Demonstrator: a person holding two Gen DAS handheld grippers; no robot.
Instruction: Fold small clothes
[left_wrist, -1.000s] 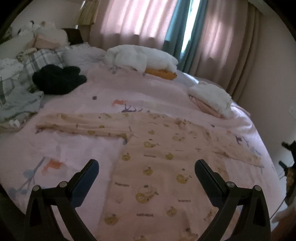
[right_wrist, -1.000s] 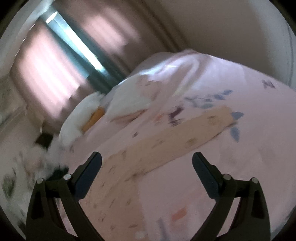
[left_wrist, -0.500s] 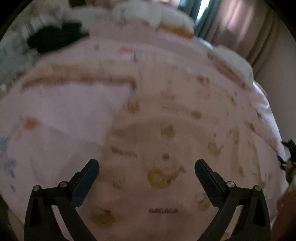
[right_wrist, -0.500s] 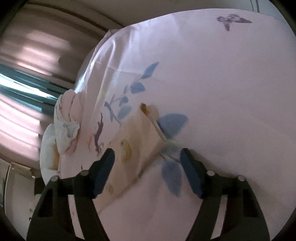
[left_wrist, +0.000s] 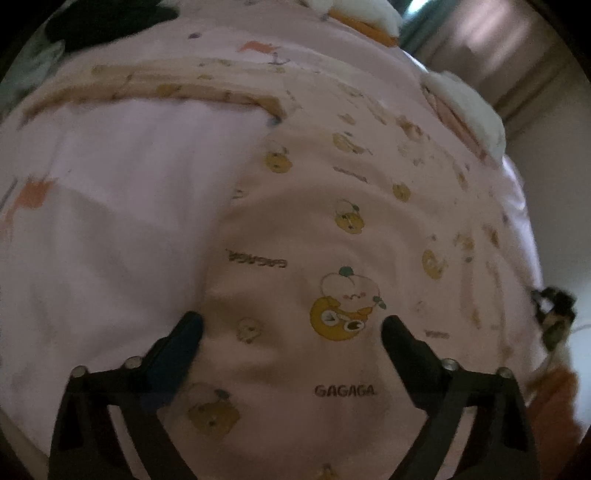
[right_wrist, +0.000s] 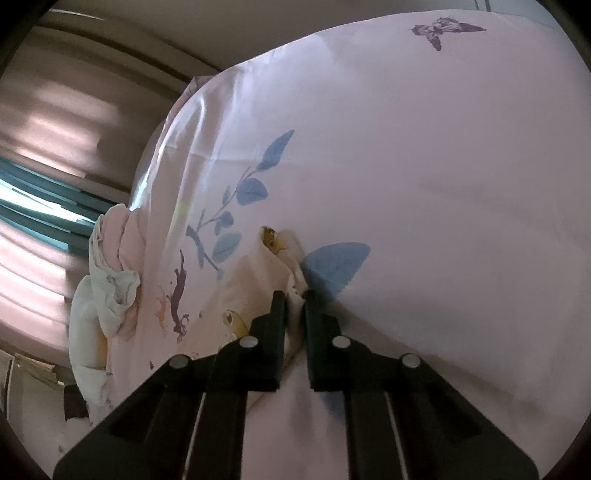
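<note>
A small cream long-sleeved top (left_wrist: 332, 236) with yellow cartoon prints and "GAGAGA" lettering lies flat on the pink bed sheet (left_wrist: 110, 221). My left gripper (left_wrist: 291, 325) is open, low over the lower body of the top, its fingers straddling the fabric near the left side edge. One sleeve (left_wrist: 155, 92) stretches out to the left. In the right wrist view my right gripper (right_wrist: 294, 295) is shut on the end of the other sleeve (right_wrist: 273, 258), pinching the cuff against the sheet (right_wrist: 424, 184).
White and pink bundled clothes (left_wrist: 465, 107) lie at the far right of the bed, also in the right wrist view (right_wrist: 110, 269). A black garment (left_wrist: 110, 18) and a white-and-orange pile (left_wrist: 362, 18) lie at the back. Curtains (right_wrist: 44, 147) hang beyond the bed edge.
My left gripper has come down close over the top's body. My right gripper has closed from open onto the sleeve cuff.
</note>
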